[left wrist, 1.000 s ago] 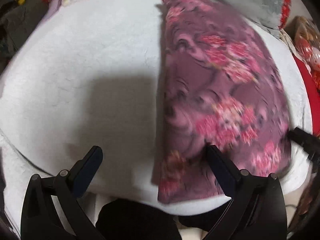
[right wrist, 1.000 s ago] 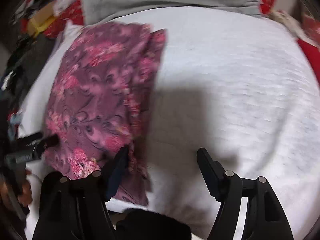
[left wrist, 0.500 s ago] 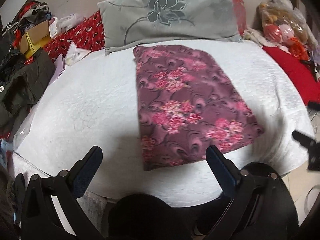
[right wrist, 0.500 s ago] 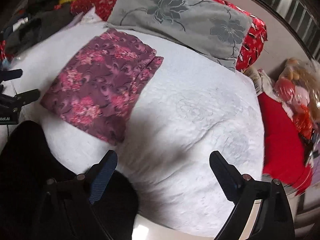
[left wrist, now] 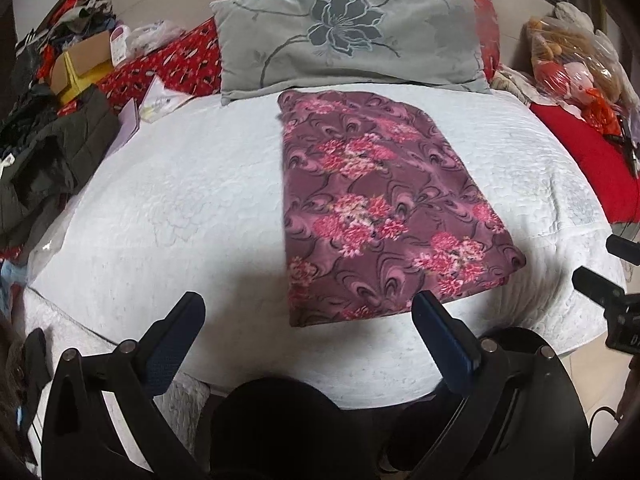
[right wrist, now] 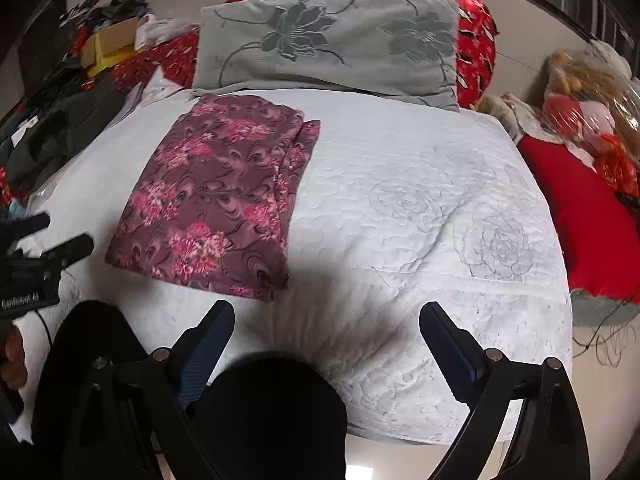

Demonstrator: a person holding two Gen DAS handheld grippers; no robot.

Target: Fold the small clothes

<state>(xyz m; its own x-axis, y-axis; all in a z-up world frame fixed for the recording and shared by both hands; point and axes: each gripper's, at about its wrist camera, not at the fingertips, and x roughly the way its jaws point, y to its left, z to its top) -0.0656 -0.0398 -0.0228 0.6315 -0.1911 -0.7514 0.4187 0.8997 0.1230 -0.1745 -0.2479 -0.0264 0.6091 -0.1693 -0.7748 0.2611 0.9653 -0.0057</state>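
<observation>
The purple floral garment (left wrist: 384, 208) lies folded flat on the white quilt (left wrist: 180, 208), just near of the grey pillow (left wrist: 348, 36). Both the left gripper (left wrist: 308, 320) and right gripper (right wrist: 326, 328) hang spread and empty, off the bed's near edge. This fold looks finished — the next move likely calls for another halving, or setting it aside.

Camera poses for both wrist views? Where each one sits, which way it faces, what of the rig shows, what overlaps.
Left wrist: above the bed's near edge, facing the grey pillow; floral garment right of centre; own open left gripper below, right gripper at right edge.
Right wrist: further right, same heading; the garment sits left on the white quilt; own open gripper below.
Shared: garment, pillow, quilt, red cushion.
</observation>
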